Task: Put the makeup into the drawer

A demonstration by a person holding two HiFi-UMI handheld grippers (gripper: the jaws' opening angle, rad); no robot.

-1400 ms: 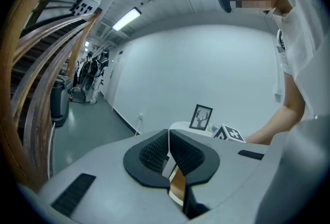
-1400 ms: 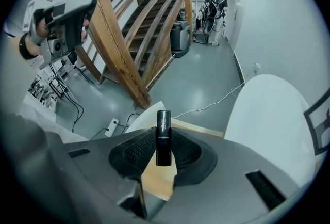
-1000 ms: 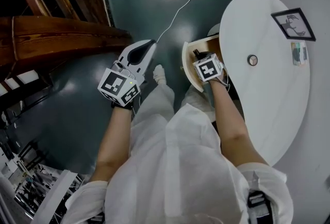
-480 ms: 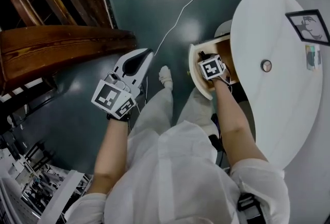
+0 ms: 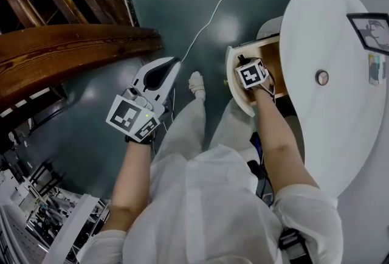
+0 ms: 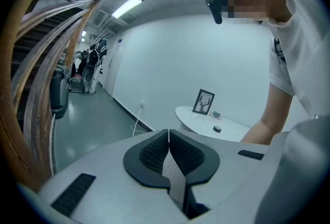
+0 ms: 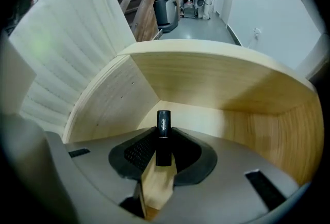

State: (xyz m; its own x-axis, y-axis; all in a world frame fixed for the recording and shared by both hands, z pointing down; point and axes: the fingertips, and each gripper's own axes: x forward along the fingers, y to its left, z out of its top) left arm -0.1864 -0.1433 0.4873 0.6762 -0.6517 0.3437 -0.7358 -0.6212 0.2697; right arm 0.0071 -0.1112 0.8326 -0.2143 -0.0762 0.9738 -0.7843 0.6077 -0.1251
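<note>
Right gripper (image 7: 163, 141): pinches black lipstick tube (image 7: 163, 124) lengthwise between pads inside open wooden drawer (image 7: 221, 89), not yet released; judged remaining: set down, let go, withdraw; left gripper (image 6: 168, 141): pressed together, empty.

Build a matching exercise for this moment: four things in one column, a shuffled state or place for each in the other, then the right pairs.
1. left gripper
2. right gripper
3. picture frame
4. drawer

A. stands on the white table
B. open, pale wood inside
C. shut, nothing between its jaws
D. shut on the black makeup tube

Pairs: 1-C; 2-D; 3-A; 4-B
</note>
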